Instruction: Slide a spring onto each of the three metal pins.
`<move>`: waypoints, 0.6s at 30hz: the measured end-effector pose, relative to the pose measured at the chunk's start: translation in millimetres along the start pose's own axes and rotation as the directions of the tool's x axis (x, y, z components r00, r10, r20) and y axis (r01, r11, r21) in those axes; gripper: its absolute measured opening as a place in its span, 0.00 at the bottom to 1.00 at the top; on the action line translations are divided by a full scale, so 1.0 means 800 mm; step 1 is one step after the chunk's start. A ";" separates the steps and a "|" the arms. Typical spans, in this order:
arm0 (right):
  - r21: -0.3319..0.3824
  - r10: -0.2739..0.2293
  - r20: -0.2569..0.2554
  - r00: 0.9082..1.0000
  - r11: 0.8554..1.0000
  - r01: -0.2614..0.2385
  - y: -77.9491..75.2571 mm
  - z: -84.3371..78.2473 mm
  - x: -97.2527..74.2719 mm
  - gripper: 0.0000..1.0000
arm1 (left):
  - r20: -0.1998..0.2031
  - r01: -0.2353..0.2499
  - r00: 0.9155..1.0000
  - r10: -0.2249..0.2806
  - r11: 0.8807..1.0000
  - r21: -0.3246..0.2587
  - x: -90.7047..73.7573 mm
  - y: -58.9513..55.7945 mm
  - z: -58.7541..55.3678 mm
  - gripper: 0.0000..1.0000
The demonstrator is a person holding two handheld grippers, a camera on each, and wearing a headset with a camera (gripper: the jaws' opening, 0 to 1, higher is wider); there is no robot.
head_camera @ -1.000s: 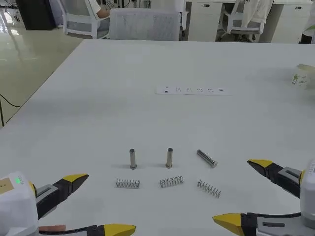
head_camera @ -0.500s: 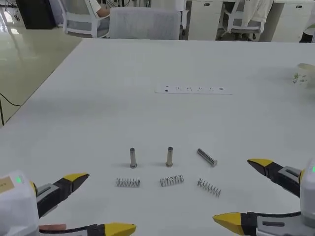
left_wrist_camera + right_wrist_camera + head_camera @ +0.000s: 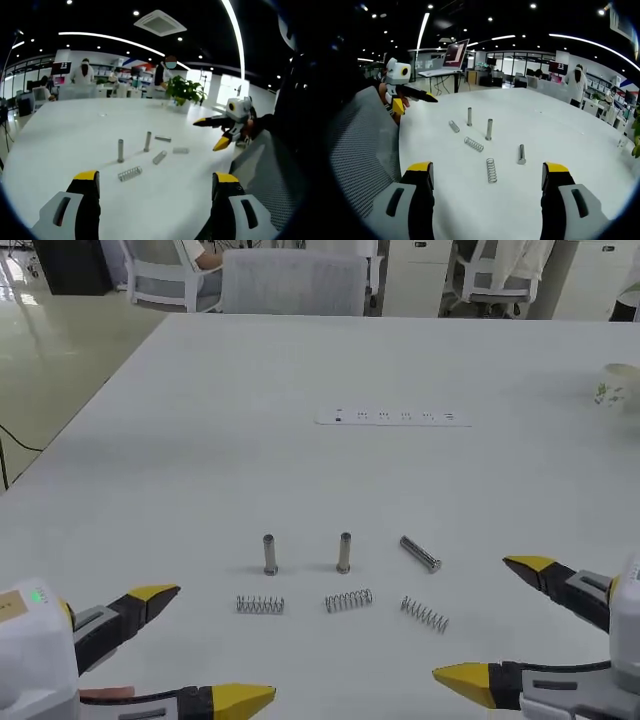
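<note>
Two metal pins stand upright on the white table (image 3: 300, 440), the left pin (image 3: 269, 553) and the middle pin (image 3: 344, 552). A third pin (image 3: 420, 553) lies on its side to their right. Three springs lie flat in a row just in front: left spring (image 3: 260, 605), middle spring (image 3: 348, 600), right spring (image 3: 424, 614). My left gripper (image 3: 205, 648) hovers open at the near left, short of the springs and holding nothing. Open and bare too is my right gripper (image 3: 487, 620) at the near right. The right gripper view has the lying pin (image 3: 521, 154) and a spring (image 3: 491, 170) nearest.
A white strip with small markings (image 3: 393, 420) lies farther back on the table. A paper cup (image 3: 612, 390) stands at the far right edge. Office chairs (image 3: 290, 285) and people sit beyond the far edge. The table's left edge runs diagonally.
The head camera has tilted slightly, so the whole picture shifted. Pins, springs and both grippers keep their places.
</note>
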State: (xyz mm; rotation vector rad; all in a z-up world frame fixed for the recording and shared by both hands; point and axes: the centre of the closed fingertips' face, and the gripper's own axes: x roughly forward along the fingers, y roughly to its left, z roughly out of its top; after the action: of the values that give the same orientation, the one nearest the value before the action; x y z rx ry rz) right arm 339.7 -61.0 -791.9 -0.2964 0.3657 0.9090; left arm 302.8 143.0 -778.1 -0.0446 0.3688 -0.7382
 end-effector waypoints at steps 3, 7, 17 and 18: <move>0.002 0.000 0.002 1.000 1.000 0.000 0.000 0.000 0.000 0.89 | 0.000 0.000 1.000 0.000 1.000 -0.001 0.000 0.002 -0.001 0.90; 0.002 0.002 -0.001 1.000 1.000 -0.002 0.000 0.000 0.001 0.89 | -0.001 0.001 1.000 -0.001 1.000 -0.003 0.000 0.002 -0.001 0.90; 0.003 0.000 -0.005 1.000 1.000 0.000 -0.001 -0.001 0.001 0.89 | -0.004 0.008 1.000 -0.008 1.000 -0.003 0.000 0.001 -0.002 0.90; 0.004 -0.001 -0.005 1.000 1.000 0.001 -0.001 -0.001 0.001 0.89 | -0.005 0.009 1.000 -0.009 1.000 -0.003 0.001 0.001 -0.002 0.90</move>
State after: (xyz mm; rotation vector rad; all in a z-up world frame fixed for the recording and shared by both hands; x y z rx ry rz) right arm 340.5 -61.3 -792.6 -0.2953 0.3717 0.9071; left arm 302.8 143.2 -780.0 -0.0468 0.3749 -0.7468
